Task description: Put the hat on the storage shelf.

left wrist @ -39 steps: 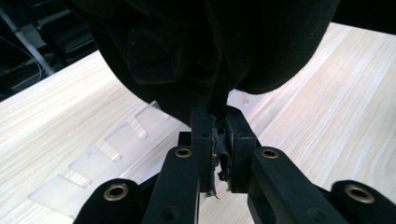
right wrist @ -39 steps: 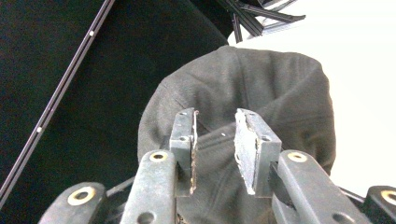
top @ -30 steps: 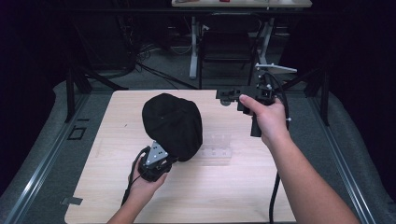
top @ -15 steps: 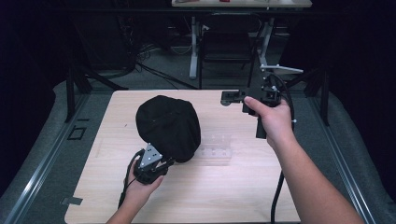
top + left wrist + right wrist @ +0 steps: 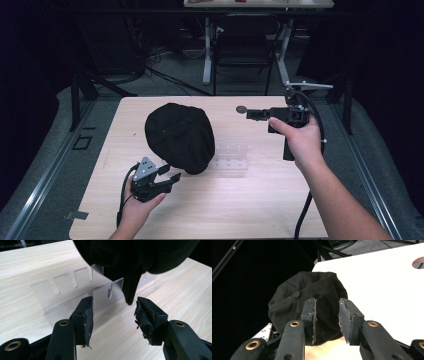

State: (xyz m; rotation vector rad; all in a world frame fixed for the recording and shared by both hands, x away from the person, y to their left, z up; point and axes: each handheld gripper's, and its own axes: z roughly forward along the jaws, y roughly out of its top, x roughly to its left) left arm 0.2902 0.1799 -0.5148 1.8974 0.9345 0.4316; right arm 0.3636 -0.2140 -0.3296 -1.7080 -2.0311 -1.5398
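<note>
The left tool (image 5: 172,178) has just opened, releasing the cap (image 5: 180,137) onto the clear rack (image 5: 232,159); the right tool (image 5: 248,114) hovers open.

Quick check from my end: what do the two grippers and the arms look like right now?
Both grippers are black, each with two jaws faced with frayed dark pads and brass-coloured pivot screws. The left gripper carries a grey three-cornered plate with small holes and trails a black cable. The right gripper has a grey plate above it and a black cable looping down past the forearm. Both forearms are bare, with no sleeves or gloves.
</note>
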